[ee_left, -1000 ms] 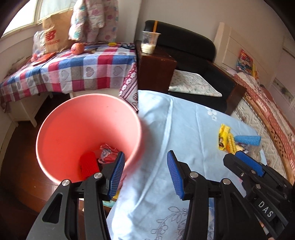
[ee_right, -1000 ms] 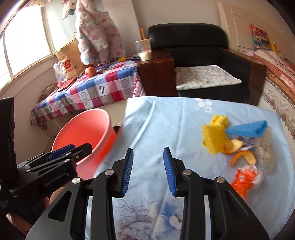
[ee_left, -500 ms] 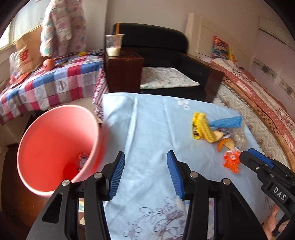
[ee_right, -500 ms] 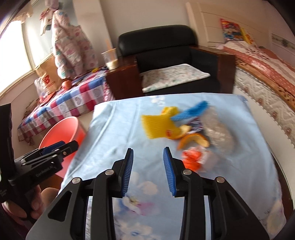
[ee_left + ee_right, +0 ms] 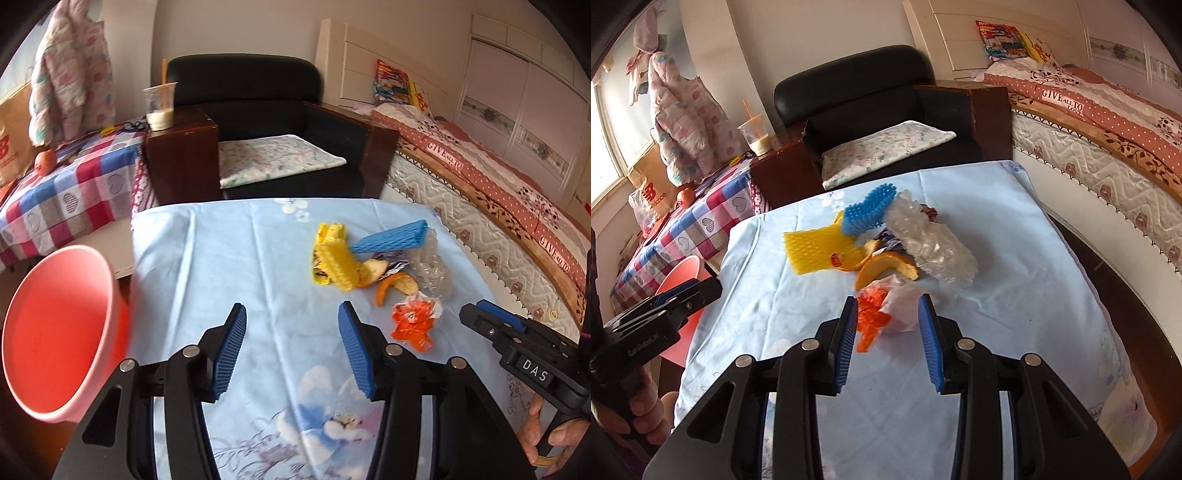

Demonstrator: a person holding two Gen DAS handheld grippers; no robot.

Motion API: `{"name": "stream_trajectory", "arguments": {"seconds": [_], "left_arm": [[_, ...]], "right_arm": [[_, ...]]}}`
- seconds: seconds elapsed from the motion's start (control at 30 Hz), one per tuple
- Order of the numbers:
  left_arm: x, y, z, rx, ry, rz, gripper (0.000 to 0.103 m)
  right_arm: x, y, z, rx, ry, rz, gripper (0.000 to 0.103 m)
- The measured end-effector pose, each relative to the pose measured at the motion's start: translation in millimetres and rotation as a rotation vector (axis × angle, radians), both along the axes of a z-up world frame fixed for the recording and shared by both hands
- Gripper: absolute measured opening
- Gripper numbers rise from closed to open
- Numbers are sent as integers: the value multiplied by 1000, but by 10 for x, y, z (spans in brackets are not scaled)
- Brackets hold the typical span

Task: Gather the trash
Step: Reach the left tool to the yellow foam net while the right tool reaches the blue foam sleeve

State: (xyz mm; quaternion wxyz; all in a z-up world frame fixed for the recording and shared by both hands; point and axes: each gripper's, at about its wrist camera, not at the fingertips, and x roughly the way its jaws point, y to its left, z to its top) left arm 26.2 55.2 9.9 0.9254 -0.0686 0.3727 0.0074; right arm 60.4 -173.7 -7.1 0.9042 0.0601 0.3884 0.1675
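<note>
Holding my right gripper [image 5: 888, 332] low over the blue cloth, jaws parted around the orange wrapper [image 5: 873, 317] at centre frame, I kept my left gripper [image 5: 291, 347] wide and empty, the pink bin [image 5: 55, 332] at lower left.

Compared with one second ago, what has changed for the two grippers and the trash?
Both grippers swung from the pink bin toward the trash pile. The right gripper now brackets the orange wrapper, jaws open, not gripping yet. The left gripper stays open and empty over the blue cloth. The pile itself has not moved.
</note>
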Motion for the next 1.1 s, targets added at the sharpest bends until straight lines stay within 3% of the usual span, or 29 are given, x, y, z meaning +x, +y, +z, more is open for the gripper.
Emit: {"name": "stream_trajectory", "arguments": {"seconds": [0.33,0.43,1.0,1.03,1.1], "left_arm": [[445,-277,-75,6,22,-16,51],[596,-345,-107,14,33,-9,51],[1018,-485,-270,36,58,7,51],[1024,-493,-270,41,56,6,51],[1032,-507,-269,42,55,7,40]], "right_arm": [[301,-58,-21,-31,-12,2,35],[417,-31,-34,-45,-15,20,45],[814,55,-166,-116,-30,43,45],[821,53,-167,-118,-34,41,45],[840,49,-173,-118,-36,41,45]]}}
